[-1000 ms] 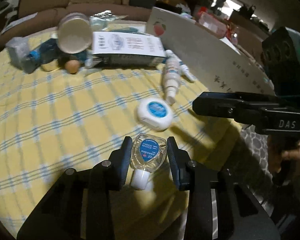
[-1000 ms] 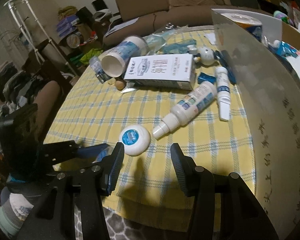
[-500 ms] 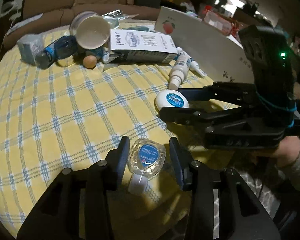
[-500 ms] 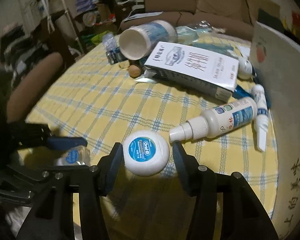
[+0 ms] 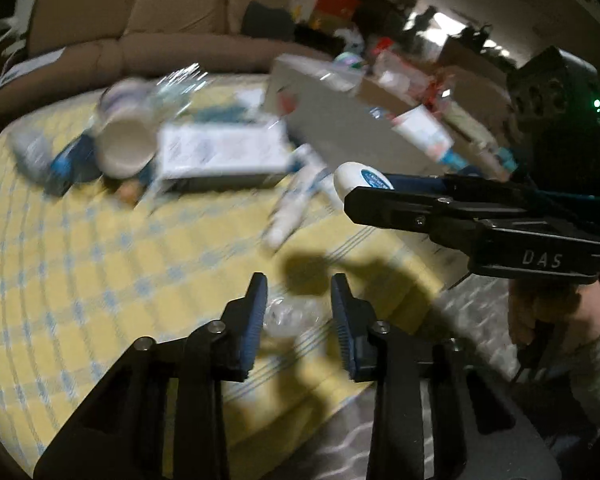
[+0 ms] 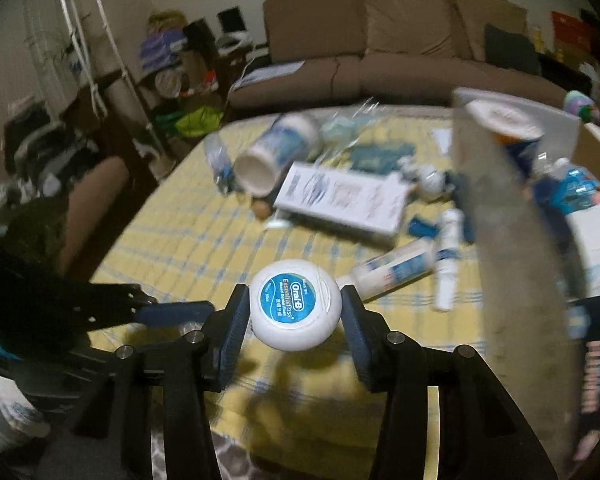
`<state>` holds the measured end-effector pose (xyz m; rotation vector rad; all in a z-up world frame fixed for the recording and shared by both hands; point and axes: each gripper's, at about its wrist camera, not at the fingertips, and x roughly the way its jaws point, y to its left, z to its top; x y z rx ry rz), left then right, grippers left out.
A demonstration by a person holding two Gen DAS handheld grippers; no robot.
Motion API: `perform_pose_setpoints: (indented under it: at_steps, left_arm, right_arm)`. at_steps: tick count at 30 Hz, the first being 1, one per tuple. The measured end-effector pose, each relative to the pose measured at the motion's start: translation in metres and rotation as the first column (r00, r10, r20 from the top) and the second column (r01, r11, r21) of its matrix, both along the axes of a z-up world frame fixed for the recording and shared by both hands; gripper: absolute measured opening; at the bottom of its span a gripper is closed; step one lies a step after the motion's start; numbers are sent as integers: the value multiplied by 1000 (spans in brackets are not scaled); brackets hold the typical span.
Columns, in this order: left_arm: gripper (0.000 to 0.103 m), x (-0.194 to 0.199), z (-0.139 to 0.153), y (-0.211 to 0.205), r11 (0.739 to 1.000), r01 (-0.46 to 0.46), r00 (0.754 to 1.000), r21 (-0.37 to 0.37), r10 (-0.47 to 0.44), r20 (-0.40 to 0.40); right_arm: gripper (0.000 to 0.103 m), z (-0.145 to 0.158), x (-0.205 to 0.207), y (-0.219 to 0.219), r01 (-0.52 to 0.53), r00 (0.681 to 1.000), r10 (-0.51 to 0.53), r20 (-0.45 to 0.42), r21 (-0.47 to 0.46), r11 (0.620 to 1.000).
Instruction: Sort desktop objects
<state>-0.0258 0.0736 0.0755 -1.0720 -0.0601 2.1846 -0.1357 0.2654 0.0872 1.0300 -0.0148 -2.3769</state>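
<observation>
The left gripper (image 5: pixel 298 314) brackets a small clear bottle (image 5: pixel 290 316); blur hides whether its pads touch. The right gripper (image 6: pixel 294 312) pinches the round floss case (image 6: pixel 294 310) clear of the cloth; its curved rim could squirt free if squeezed unevenly.

Glossy white plastic floss case (image 6: pixel 294 304), matt black plastic right gripper (image 6: pixel 294 320), woven checked tablecloth (image 6: pixel 188 232).
</observation>
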Motion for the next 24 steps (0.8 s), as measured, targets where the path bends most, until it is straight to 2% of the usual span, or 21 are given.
perform_pose_setpoints:
  at_steps: [3, 8, 11, 15, 20, 23, 24]
  left_arm:
    - [29, -8, 33, 33, 998, 47, 998, 39, -46, -30]
    - [29, -30, 70, 95, 992, 118, 992, 53, -115, -60]
    - [29, -46, 72, 137, 988, 150, 988, 48, -148, -43]
    - [29, -68, 57, 182, 987, 157, 987, 43, -158, 16]
    - [29, -81, 49, 199, 987, 157, 986, 31, -159, 43]
    - [30, -69, 59, 170, 987, 150, 988, 64, -151, 21]
    - [35, -61, 62, 154, 988, 149, 989, 50, -149, 6]
  right_arm:
    - [47, 27, 4, 29, 42, 999, -43, -27, -13, 999]
    - [47, 54, -5, 88, 141, 988, -137, -70, 48, 989]
    - [47, 53, -20, 121, 197, 979, -191, -75, 83, 977]
    - [47, 35, -44, 156, 257, 966, -252, -53, 116, 959]
    - [47, 23, -61, 172, 274, 962, -272, -36, 125, 954]
    - [47, 24, -57, 176, 264, 964, -263, -25, 78, 961]
    - [47, 25, -53, 175, 256, 967, -255, -28, 73, 964]
